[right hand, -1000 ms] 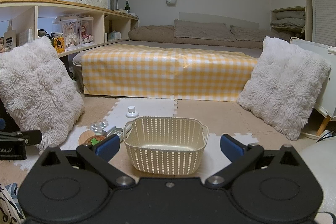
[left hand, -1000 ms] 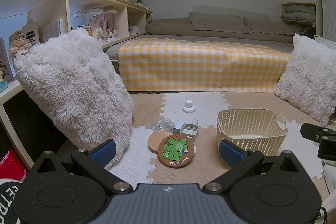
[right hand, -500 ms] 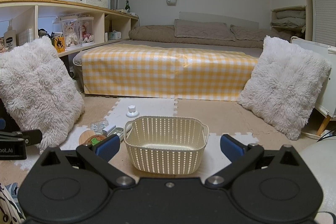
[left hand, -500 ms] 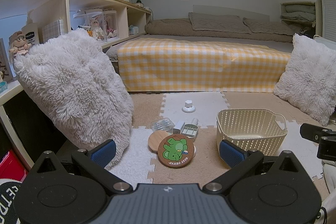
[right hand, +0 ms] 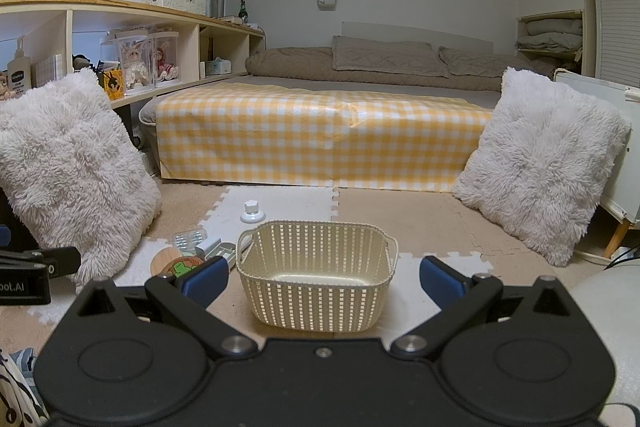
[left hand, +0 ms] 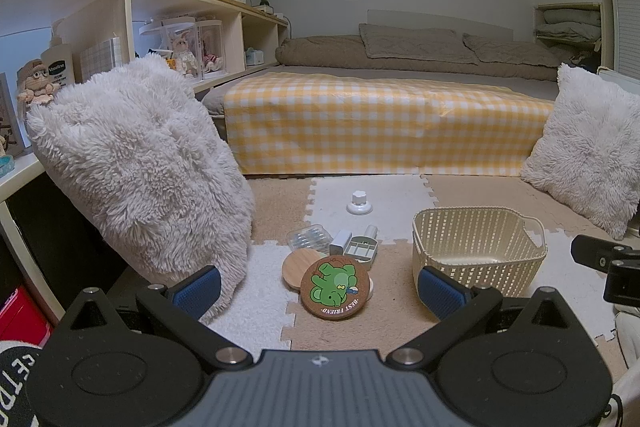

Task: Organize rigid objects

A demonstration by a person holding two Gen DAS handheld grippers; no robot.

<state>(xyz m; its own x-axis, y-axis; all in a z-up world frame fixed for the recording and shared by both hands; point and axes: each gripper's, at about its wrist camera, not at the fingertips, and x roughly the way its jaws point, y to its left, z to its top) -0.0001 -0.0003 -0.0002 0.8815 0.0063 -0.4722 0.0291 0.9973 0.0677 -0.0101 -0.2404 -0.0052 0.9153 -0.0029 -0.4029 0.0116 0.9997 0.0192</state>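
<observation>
An empty cream basket (left hand: 478, 250) (right hand: 316, 285) stands on the floor mats. Left of it lie a round cork coaster with a green bear (left hand: 337, 287) (right hand: 182, 266), a plain wooden disc (left hand: 298, 263), a clear plastic case (left hand: 309, 236) (right hand: 189, 237), a small white block (left hand: 340, 242), a grey compartment tray (left hand: 362, 249) and, farther back, a white knob (left hand: 359, 203) (right hand: 252, 211). My left gripper (left hand: 319, 289) is open, hovering just before the coaster. My right gripper (right hand: 323, 278) is open too, its fingers spread either side of the basket's near wall. Neither holds anything.
Fluffy white cushions lean at the left (left hand: 140, 167) and right (right hand: 540, 159). A low bed with a yellow checked cover (left hand: 380, 127) closes the back. Wooden shelving (left hand: 120, 27) runs along the left wall. The right gripper's body (left hand: 608, 267) shows at the left view's right edge.
</observation>
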